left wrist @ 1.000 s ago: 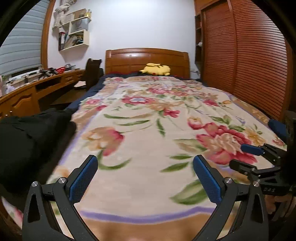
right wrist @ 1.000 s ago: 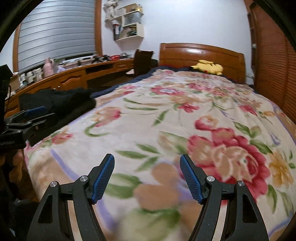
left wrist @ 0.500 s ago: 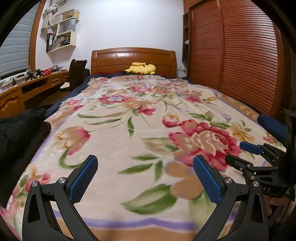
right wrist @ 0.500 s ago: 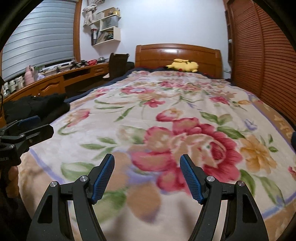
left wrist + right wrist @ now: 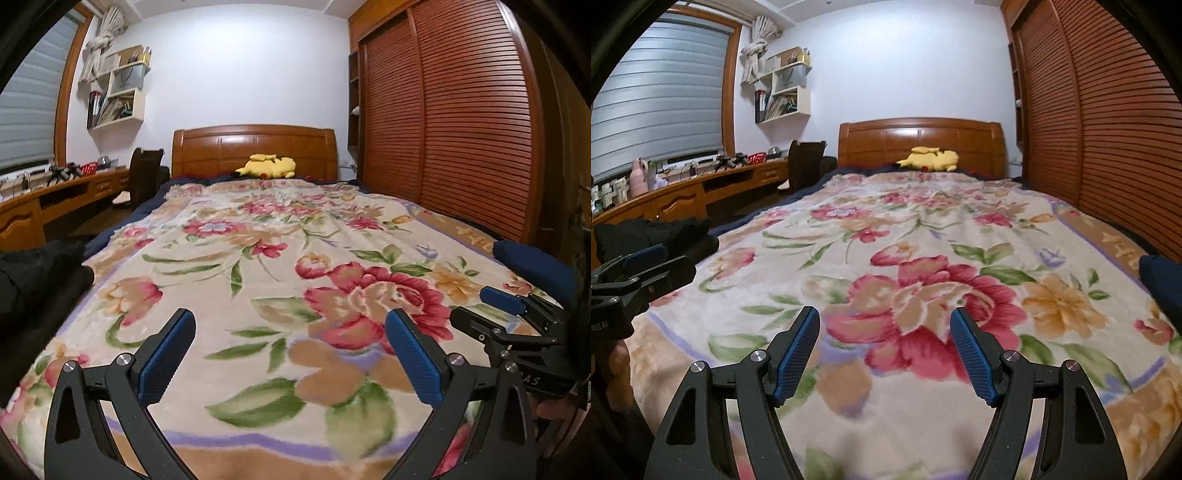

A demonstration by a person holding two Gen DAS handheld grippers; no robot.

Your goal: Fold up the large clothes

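A black garment (image 5: 33,273) lies heaped at the bed's left edge; it also shows in the right wrist view (image 5: 653,230). A dark blue cloth (image 5: 535,264) lies at the bed's right edge, and shows in the right wrist view (image 5: 1161,280). My left gripper (image 5: 290,332) is open and empty above the floral blanket (image 5: 258,258) near the foot of the bed. My right gripper (image 5: 884,328) is open and empty, beside the left one. Each gripper appears in the other's view, the right (image 5: 509,306) and the left (image 5: 646,262).
A yellow plush toy (image 5: 267,167) lies by the wooden headboard (image 5: 255,147). A slatted wardrobe (image 5: 461,122) runs along the right. A wooden desk (image 5: 683,195) with clutter and a dark chair (image 5: 805,162) stand on the left, under a wall shelf (image 5: 785,92).
Both grippers have swung to the right, away from the black garment and toward the middle of the bed. Both stay open and empty.
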